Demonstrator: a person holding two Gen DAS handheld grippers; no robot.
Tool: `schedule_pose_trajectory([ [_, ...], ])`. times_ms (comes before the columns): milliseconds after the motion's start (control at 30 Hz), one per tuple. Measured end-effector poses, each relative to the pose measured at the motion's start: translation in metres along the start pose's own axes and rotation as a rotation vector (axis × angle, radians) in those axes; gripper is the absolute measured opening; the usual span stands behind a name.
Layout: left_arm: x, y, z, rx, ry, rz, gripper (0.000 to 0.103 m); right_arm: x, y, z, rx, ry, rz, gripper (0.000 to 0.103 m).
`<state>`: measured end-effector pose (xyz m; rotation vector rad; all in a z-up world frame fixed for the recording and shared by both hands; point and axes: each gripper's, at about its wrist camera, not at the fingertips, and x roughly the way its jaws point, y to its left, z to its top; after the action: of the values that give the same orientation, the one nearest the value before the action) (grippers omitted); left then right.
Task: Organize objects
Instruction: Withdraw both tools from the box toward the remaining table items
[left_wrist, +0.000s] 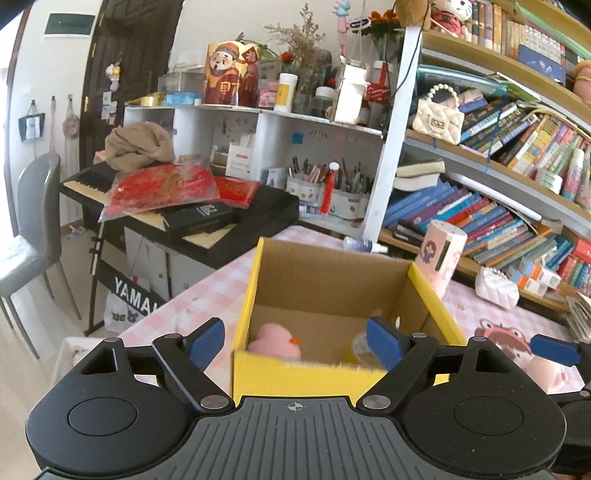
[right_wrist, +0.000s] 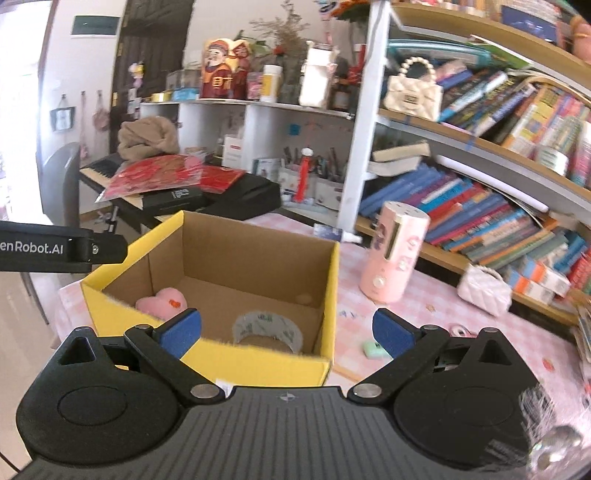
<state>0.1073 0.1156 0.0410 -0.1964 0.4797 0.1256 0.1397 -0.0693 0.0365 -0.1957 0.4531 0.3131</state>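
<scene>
The left gripper is pointing forward and slightly downward, its blue pads standing wide apart with nothing gripped between them. The right gripper is pitching likewise, its jaws standing wide and gripping nothing. In its view, the left gripper's body is showing at 9 o'clock.
</scene>
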Motion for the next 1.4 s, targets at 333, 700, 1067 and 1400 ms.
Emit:
schedule_pose_trajectory([
  [333, -0.033, 0.009, -0.041, 0.02, 0.098, 0.032, 0.086, -0.038, 0.017, -0.041, 0.113, 0.128, -0.126, 0.1],
  [700, -0.069, 0.008, -0.072, 0.086, 0.138, 0.02, 0.086, -0.077, 0.035, -0.072, 0.123, 0.169, -0.17, 0.1],
  [1067, -0.082, -0.01, -0.095, 0.173, 0.192, -0.039, 0.086, -0.111, 0.033, -0.103, 0.177, 0.214, -0.233, 0.1],
  [1400, -0.082, -0.029, -0.103, 0.223, 0.212, -0.11, 0.086, -0.13, 0.016, -0.117, 0.234, 0.234, -0.305, 0.1],
])
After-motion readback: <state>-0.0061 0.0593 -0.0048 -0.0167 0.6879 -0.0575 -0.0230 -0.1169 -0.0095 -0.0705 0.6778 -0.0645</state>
